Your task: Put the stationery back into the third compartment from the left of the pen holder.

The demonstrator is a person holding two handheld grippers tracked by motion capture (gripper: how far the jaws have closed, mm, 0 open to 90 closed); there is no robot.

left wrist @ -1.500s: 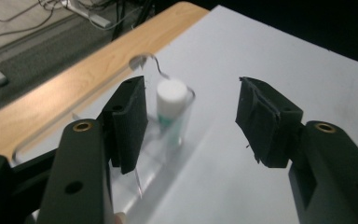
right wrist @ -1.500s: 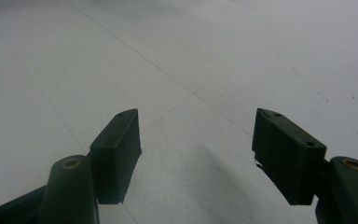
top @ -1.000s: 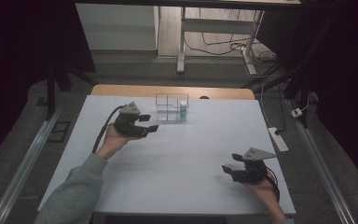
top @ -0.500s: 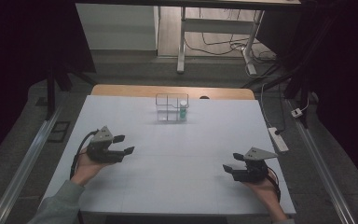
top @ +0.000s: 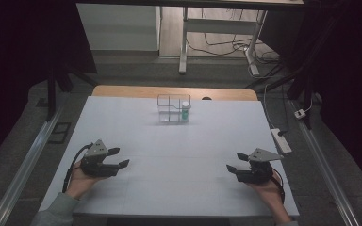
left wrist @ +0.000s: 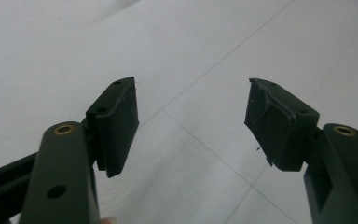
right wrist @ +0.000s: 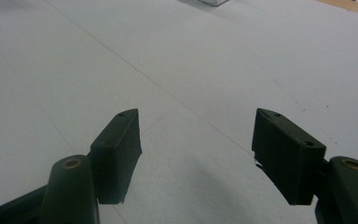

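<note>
Left gripper point(top: 115, 157), lower left: jaws just opening, empty. Right gripper point(top: 233, 169), lower right: agape, empty. Bottle point(top: 185, 111) sits in clear organizer point(top: 168, 109), upper centre. Step judged finished; next, rest.

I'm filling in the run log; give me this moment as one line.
left gripper: open, empty, jaws just opening | right gripper: open, empty | green-capped bottle: upright in clear divided box, far side

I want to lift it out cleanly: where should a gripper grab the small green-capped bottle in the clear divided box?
Probably its green cap, from straight above: the small green-capped bottle stands upright in the clear divided box, whose walls seem to block its sides.
</note>
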